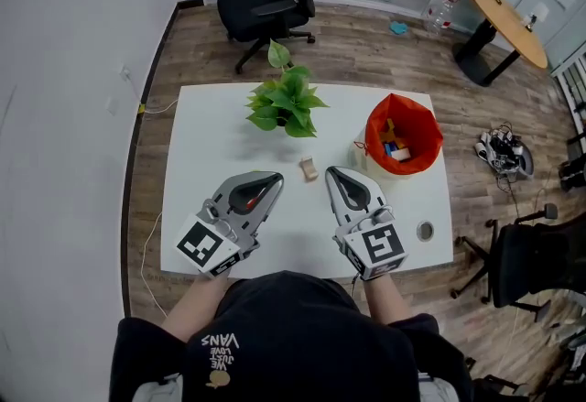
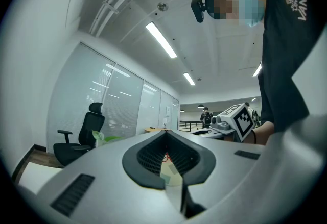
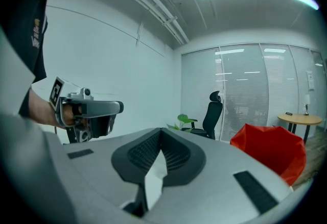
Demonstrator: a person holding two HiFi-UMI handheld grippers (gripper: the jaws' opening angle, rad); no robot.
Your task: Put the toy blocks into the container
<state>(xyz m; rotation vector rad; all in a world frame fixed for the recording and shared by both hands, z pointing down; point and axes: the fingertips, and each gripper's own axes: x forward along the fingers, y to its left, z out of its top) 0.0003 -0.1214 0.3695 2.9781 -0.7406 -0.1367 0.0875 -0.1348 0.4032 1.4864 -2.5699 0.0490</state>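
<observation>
The left gripper (image 1: 274, 178) has its fingers closed on nothing. If it goes for the block (image 1: 309, 169) like this, the tips would likely shove that small piece across the counter (image 1: 211, 135) rather than take it. The block lies loose on the counter between the two grippers' tips, nearer the right gripper (image 1: 332, 173), whose fingers are likewise shut and empty. A careless approach from that side could knock it toward the plant (image 1: 286, 103) behind. Further right, the red container (image 1: 419, 121) looks soft-walled, so a gripper catching its rim during the drop could tip it or spill what it holds. Counted: two grippers, one plant, one loose block, one container, and inside it perhaps three blocks, though they overlap too much to be sure.
</observation>
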